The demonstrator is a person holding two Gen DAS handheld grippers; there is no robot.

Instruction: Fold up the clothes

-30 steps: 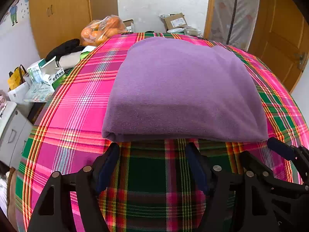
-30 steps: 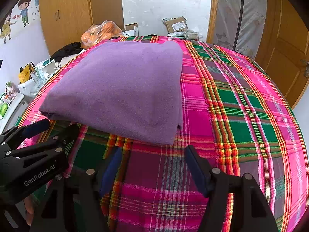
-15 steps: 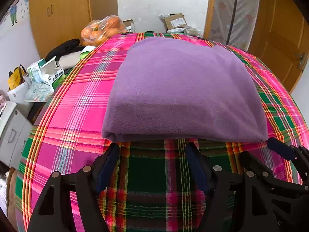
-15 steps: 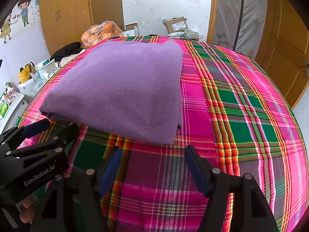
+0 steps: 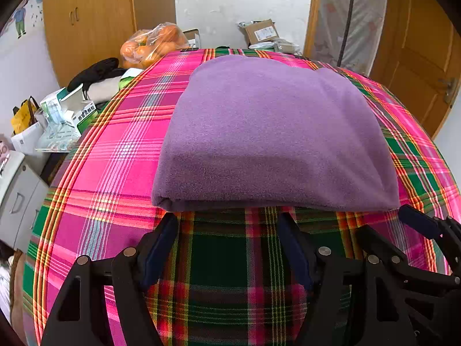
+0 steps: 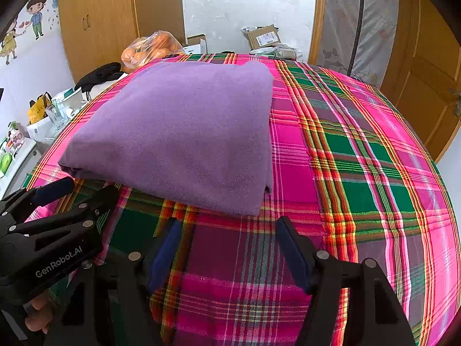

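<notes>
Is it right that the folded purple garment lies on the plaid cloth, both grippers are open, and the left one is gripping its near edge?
Not quite. The left gripper grips nothing: in the left wrist view its open jaws sit just short of the folded purple garment. The rest holds: it lies on the plaid cloth, and the right gripper is open too.

left gripper [image 5: 227, 245]: black frame, navy jaw pads, silver screws | right gripper [image 6: 227, 248]: same | white "GenRobot.AI" marking
</notes>
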